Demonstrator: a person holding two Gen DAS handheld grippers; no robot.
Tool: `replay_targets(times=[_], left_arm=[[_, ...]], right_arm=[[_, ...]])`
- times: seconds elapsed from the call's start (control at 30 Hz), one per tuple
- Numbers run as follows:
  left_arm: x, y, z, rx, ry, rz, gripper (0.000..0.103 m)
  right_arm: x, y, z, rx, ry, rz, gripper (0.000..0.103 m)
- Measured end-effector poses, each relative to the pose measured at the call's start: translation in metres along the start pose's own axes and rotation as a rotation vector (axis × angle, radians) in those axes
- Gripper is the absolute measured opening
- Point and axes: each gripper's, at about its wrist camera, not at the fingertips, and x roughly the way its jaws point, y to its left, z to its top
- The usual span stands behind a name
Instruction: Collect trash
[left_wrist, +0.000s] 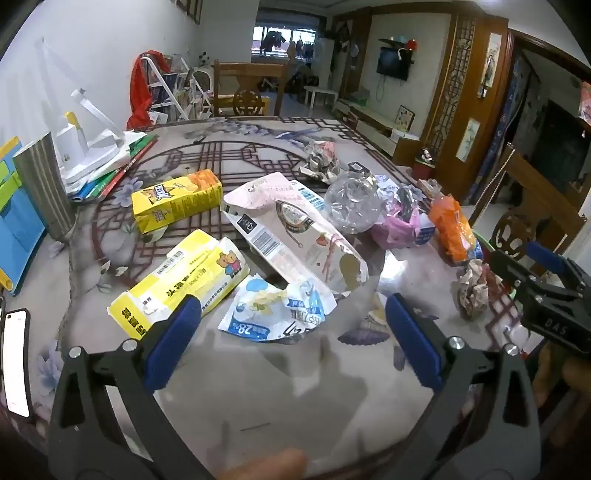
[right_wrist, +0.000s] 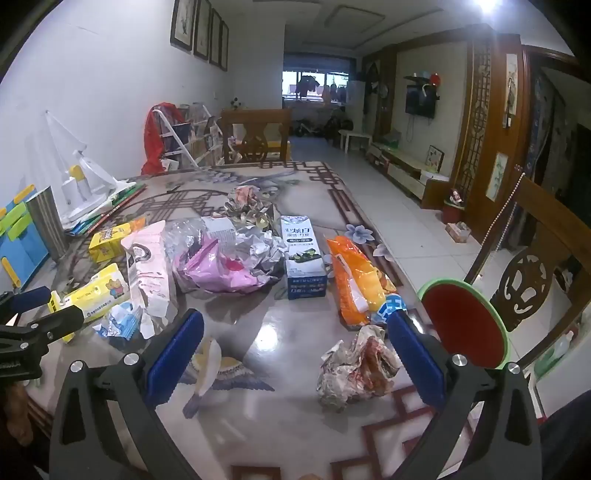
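1. Left gripper (left_wrist: 291, 325): jaws spread wide, nothing between them, tilted down above the table (left_wrist: 258, 387); a blue-and-white wrapper (left_wrist: 273, 314) lies just ahead of its tips.
2. Right gripper (right_wrist: 295, 339): likewise spread and empty; a crumpled paper wad (right_wrist: 354, 369) sits between and slightly beyond its blue pads (right_wrist: 173, 354).
3. Trash, location: scattered over the tabletop — yellow carton (left_wrist: 177, 199), yellow tissue pack (left_wrist: 173, 280), pink-white pouch (left_wrist: 291, 225), crushed clear bottle (left_wrist: 352, 203), orange bag (right_wrist: 354, 277), blue toothpaste-style box (right_wrist: 303, 254).
4. Bin: green-rimmed red container (right_wrist: 465, 325) at the table's right edge, near the right gripper.
5. Handling note: probably best to start with the wad nearest the bin; straddle it fully before closing, since crumpled paper compresses. Flat wrappers may need an edge pinch.
6. Legible marks: "28%" on the wrapper; "DAS" on the right gripper's body in the left view; Chinese print elsewhere is too small to read reliably.
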Motion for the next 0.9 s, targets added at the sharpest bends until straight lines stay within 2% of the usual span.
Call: replay_targets(times=[0.9], left_arm=[[0.0024, 0.0021, -0.0021, -0.004, 0.017, -0.011, 0.098]], right_arm=[[0.0049, 0.004, -0.0019, -0.003, 0.015, 0.009, 0.096]])
